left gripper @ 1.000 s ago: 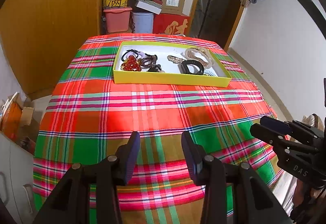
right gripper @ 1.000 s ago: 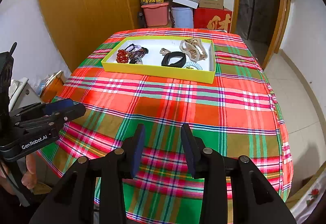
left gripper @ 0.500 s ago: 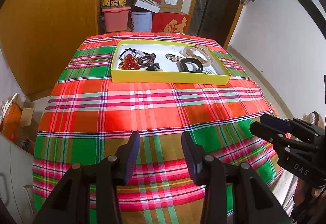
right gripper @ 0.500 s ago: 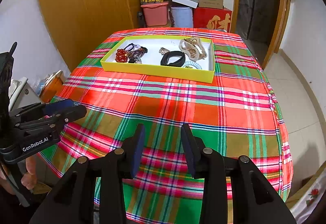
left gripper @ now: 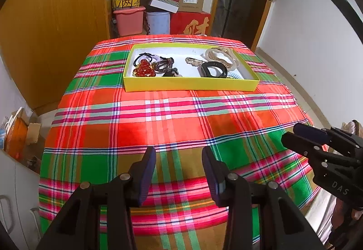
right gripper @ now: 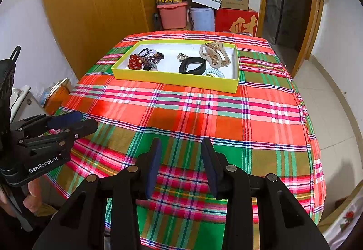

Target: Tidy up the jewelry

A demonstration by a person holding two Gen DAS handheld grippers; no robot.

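Black plastic left hand-held gripper (left gripper: 178, 168) and right hand-held gripper (right gripper: 181, 160), both parted and empty above the red-green plaid cloth surface (left gripper: 172, 118). Well beyond, shallow yellow cardboard tray (left gripper: 190, 85) with tangled jewelry: glossy red bead cluster (left gripper: 144, 70), black band (left gripper: 213, 69). Risk: snagging neighbouring pieces, dragging the light tray.

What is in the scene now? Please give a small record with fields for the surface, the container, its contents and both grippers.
surface: table under a plaid tablecloth
container: yellow tray at the far end of the cloth
contents left: red bead cluster with dark hair ties
contents right: black band, beige hair claw, small gold clip
left gripper: open, holds nothing, over the near edge of the cloth
right gripper: open, holds nothing, over the near edge of the cloth
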